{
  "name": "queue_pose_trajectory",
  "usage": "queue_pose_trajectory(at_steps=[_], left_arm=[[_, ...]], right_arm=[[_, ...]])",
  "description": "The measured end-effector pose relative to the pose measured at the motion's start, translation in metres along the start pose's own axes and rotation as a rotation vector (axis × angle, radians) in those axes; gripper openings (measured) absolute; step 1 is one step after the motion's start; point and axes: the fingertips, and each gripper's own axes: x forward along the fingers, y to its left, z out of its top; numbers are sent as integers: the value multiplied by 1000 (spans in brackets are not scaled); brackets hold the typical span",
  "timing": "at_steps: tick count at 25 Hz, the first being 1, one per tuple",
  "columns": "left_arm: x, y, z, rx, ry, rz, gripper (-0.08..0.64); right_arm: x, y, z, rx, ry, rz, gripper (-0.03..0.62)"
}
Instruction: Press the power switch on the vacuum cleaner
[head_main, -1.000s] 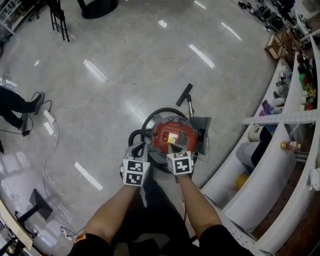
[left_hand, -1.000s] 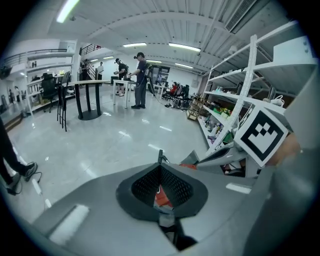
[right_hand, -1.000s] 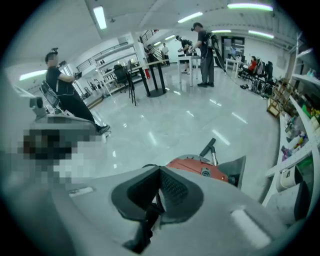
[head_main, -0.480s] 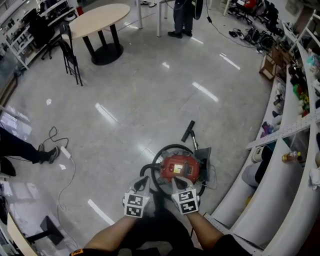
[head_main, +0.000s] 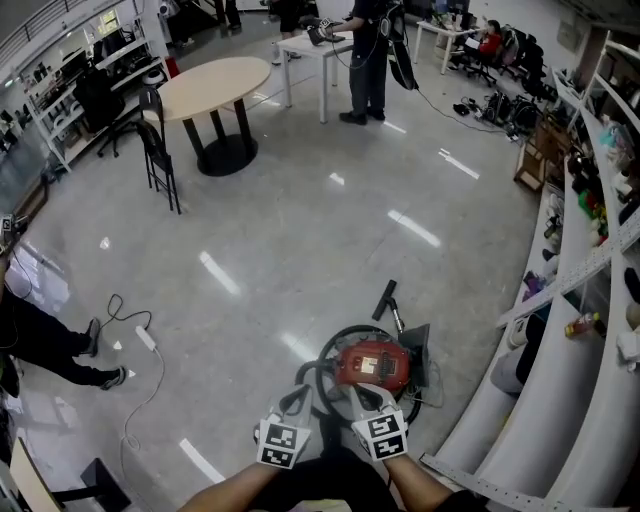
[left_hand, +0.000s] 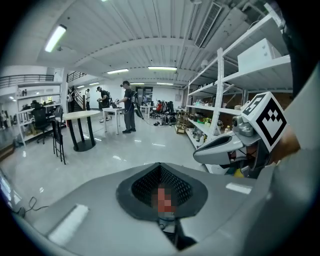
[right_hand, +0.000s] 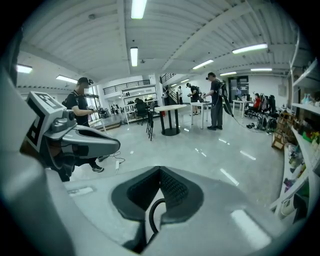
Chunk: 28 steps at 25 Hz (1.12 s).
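The red vacuum cleaner (head_main: 372, 364) stands on the floor, with a black hose (head_main: 330, 368) looped round it and its nozzle (head_main: 384, 298) lying just beyond. My left gripper (head_main: 297, 398) hangs above its near left side. My right gripper (head_main: 362, 393) hovers over its near edge. Both are raised and point out across the room. In the left gripper view the jaws (left_hand: 160, 166) meet with nothing between them, and the right gripper (left_hand: 232, 144) shows beside them. The right gripper view shows its own jaws (right_hand: 160, 172) together and the left gripper (right_hand: 75, 141).
White shelving (head_main: 590, 250) full of goods curves along the right. A round table (head_main: 215, 85) and a black chair (head_main: 160, 150) stand far off, with people beyond. A power strip with cable (head_main: 145, 337) and a person's legs (head_main: 45, 345) are at the left.
The head view has risen and tilted up, so the vacuum looks smaller and lower in the picture. Both grippers have lifted off the vacuum's top and drawn back toward me.
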Motion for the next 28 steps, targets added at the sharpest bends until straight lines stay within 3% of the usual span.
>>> queue_pose_trajectory(at_steps=[10,16,28], left_arm=[[-120,20,-24,-19,-91,65,15],[-196,13,-46,12,-174,36,14],[-327,-18,-111,-66,-203,-10,15]], right_arm=[[-60,100,-9,-9,-72,-33,-8],[-95,160,-17,-29,-134,-70,-8],[-181,285,-65,10,-165,-82,-8]])
